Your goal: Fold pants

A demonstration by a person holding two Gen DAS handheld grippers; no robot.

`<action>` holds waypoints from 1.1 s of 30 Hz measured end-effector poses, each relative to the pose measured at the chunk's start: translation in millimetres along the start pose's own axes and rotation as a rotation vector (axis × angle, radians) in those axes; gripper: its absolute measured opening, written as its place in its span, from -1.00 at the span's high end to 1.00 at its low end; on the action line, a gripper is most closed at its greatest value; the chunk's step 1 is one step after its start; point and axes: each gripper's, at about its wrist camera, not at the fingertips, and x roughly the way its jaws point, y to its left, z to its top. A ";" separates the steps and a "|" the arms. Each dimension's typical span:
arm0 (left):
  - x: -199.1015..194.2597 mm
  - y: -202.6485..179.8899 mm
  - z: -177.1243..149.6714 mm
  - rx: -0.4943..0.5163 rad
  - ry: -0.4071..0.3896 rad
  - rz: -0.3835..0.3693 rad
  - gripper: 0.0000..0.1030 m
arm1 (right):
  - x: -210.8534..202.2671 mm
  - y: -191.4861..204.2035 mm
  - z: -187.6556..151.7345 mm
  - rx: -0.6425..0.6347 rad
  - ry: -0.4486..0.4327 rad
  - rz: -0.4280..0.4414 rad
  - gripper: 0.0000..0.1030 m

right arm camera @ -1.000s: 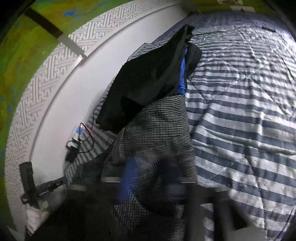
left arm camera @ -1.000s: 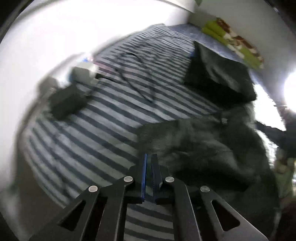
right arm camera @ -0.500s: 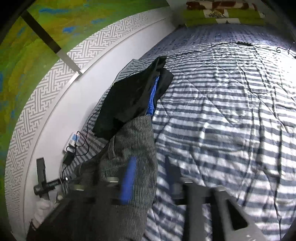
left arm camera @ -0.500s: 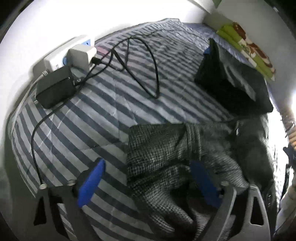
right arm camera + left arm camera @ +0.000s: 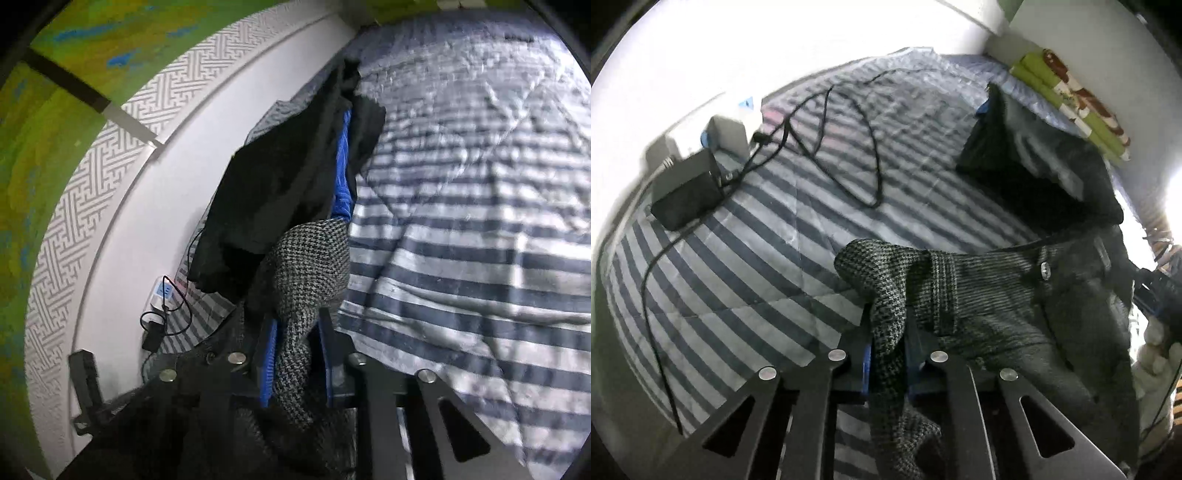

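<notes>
The pants [image 5: 990, 295] lie on the bed [image 5: 768, 266], one corner pinched in the left gripper [image 5: 888, 347], another in the right gripper [image 5: 295, 350]. In the left view, a folded garment [image 5: 1034, 173] lies on the bed behind the pants, and folded bedding [image 5: 1071, 99] sits beyond it against the far wall. Far left, an adapter [image 5: 687, 188] lies beside a power strip [image 5: 727, 134] by the wall, its cable [image 5: 849, 147] looping across the bed. In the right view, the garment lies beyond the pants, beside the wall [image 5: 147, 206] on the left.
</notes>
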 end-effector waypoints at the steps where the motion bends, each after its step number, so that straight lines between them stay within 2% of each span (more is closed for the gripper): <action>1: -7.4 -2.7 0.2 -0.001 -0.012 -0.016 0.77 | -12.3 6.8 -2.6 -0.021 -0.017 -0.009 0.80; 3: -28.1 -14.7 3.6 0.009 -0.045 -0.052 0.77 | -35.7 18.0 -6.1 -0.052 -0.057 -0.021 0.81; 7: -78.7 -54.2 6.7 0.067 -0.127 -0.113 0.80 | -116.4 41.6 -20.1 -0.119 -0.181 -0.058 0.83; 12: -168.9 -125.0 6.9 0.172 -0.252 -0.246 0.80 | -242.0 67.0 -49.1 -0.185 -0.363 -0.129 0.88; 14: -209.1 -153.2 0.0 0.224 -0.305 -0.290 0.81 | -300.6 83.6 -66.8 -0.233 -0.456 -0.172 0.88; 18: -272.5 -200.8 -18.1 0.305 -0.396 -0.349 0.81 | -386.1 104.7 -99.3 -0.285 -0.590 -0.244 0.88; 24: -347.0 -247.5 -41.8 0.400 -0.495 -0.422 0.81 | -478.1 133.0 -143.0 -0.345 -0.745 -0.359 0.88; 27: -356.9 -271.4 -42.3 0.456 -0.504 -0.432 0.81 | -502.9 143.6 -152.5 -0.388 -0.810 -0.445 0.88; 29: -354.5 -290.1 -37.7 0.484 -0.507 -0.418 0.81 | -511.0 140.0 -146.9 -0.384 -0.824 -0.477 0.88; 32: -323.4 -318.7 -16.3 0.493 -0.454 -0.431 0.81 | -507.8 116.5 -128.2 -0.336 -0.799 -0.521 0.88; 33: -301.4 -333.9 -6.0 0.500 -0.425 -0.424 0.81 | -501.9 101.5 -117.9 -0.308 -0.777 -0.533 0.88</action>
